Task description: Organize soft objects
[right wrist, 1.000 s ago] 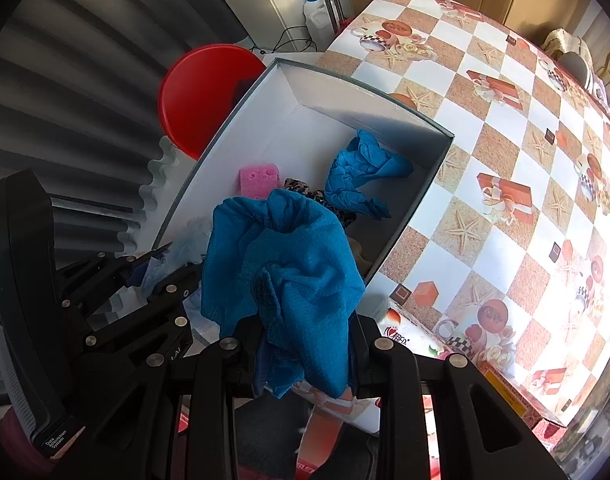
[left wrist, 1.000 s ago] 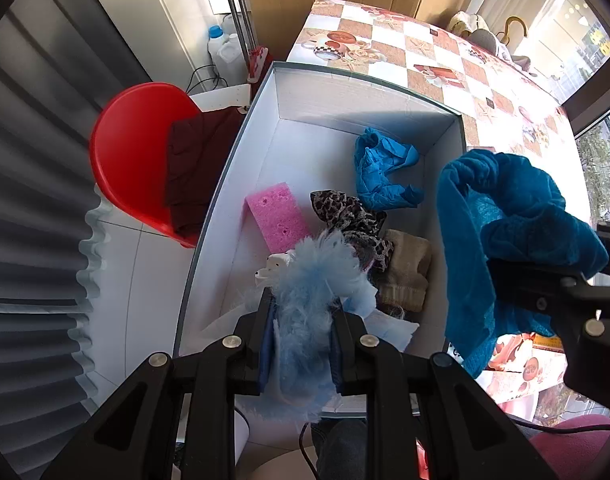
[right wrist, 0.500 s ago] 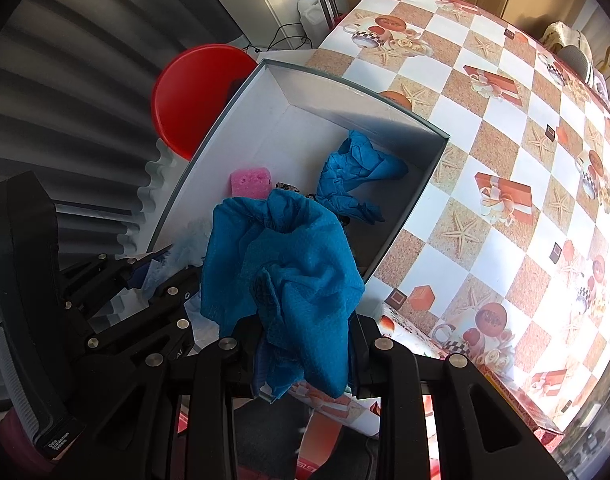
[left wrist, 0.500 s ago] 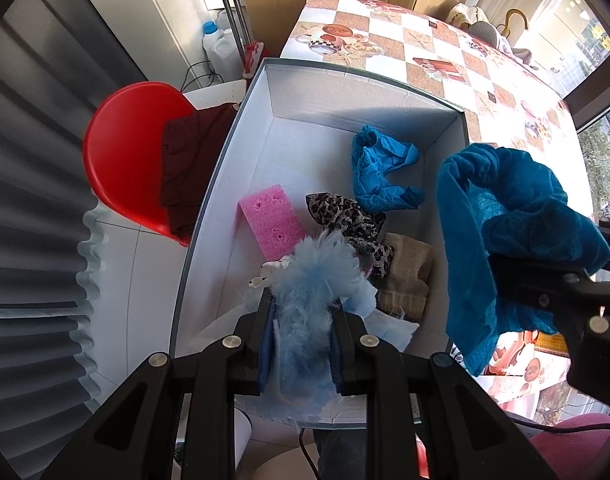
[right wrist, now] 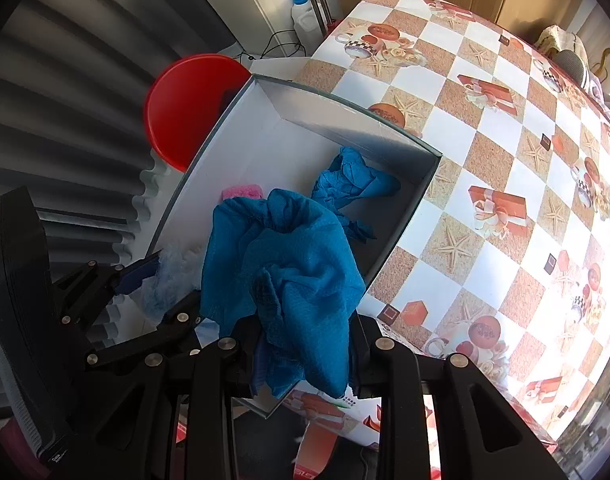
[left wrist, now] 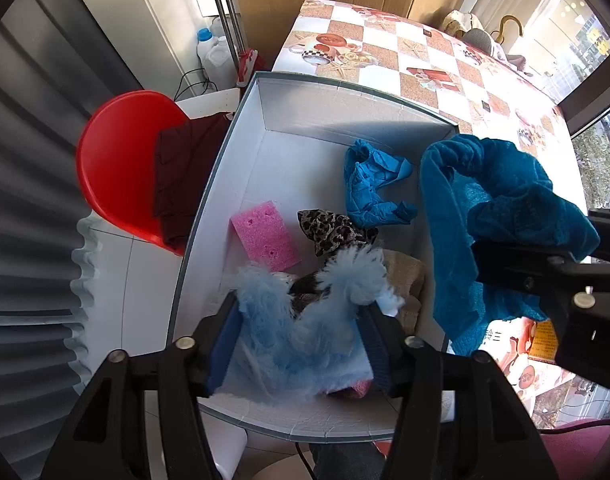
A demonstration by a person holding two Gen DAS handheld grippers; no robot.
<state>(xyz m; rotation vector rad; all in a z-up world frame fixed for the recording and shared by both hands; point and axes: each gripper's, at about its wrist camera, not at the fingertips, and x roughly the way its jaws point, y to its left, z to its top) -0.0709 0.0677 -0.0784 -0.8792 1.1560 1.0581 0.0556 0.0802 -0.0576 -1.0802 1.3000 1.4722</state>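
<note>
Fluffy blue toy [left wrist: 305, 332] drops free at 6 o'clock in box [left wrist: 345, 108]; left fingers [left wrist: 225, 336] have spread, right gripper [right wrist: 305, 356] clamps teal cloth [right wrist: 281, 264].

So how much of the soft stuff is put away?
Four things lie in the white box: pink sponge, blue gloves, leopard cloth, beige cloth. The left hand-held gripper has opened around the fluffy blue toy. The right hand-held gripper holds the teal cloth.
</note>
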